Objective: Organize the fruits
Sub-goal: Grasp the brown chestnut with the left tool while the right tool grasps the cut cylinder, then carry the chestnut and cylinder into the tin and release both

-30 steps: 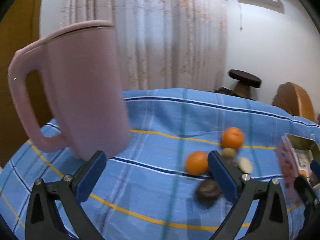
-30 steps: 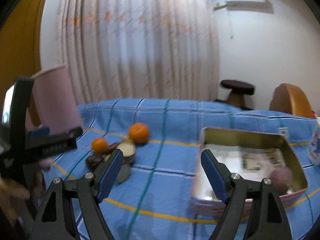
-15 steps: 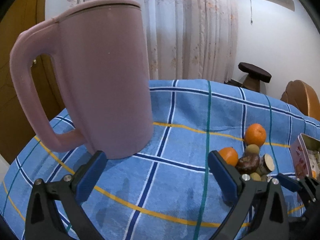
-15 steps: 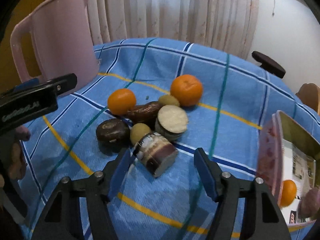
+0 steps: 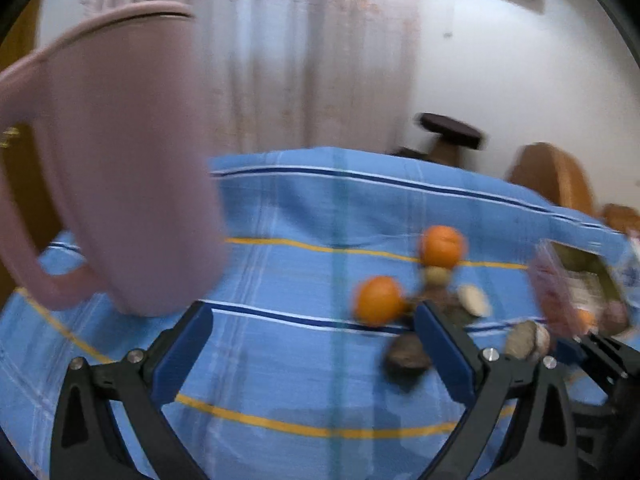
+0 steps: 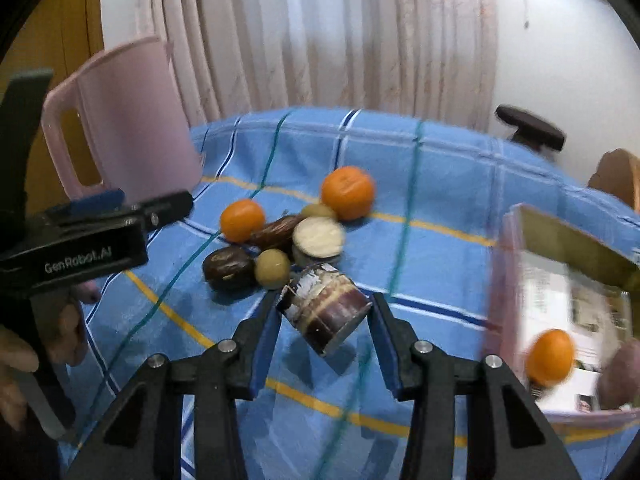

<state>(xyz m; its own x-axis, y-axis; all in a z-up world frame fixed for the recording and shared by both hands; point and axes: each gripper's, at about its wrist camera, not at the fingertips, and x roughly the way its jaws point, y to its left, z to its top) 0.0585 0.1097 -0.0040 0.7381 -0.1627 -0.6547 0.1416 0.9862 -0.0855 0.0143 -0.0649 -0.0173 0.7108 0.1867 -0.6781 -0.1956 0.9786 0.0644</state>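
My right gripper (image 6: 324, 316) is shut on a purple sugarcane piece (image 6: 326, 310) and holds it just above the blue cloth. Behind it lie two oranges (image 6: 347, 192) (image 6: 242, 220), a cut cane piece (image 6: 318, 238), a brown date-like fruit (image 6: 276, 230), a dark round fruit (image 6: 229, 268) and two small yellowish fruits (image 6: 273, 267). The pink tin (image 6: 516, 264) at right holds a small orange (image 6: 549, 354) and a purple fruit. My left gripper (image 5: 312, 344) is open and empty over the cloth, left of the fruit pile (image 5: 378, 300).
A tall pink jug (image 5: 112, 168) stands at the table's left, close to my left gripper; it also shows in the right wrist view (image 6: 128, 120). A curtain, a dark stool (image 6: 528, 128) and a wooden chair (image 5: 552, 176) lie beyond the table.
My right gripper has closed on the sugarcane piece and lifted it a little. The left gripper's view has swung right and is blurred by motion.
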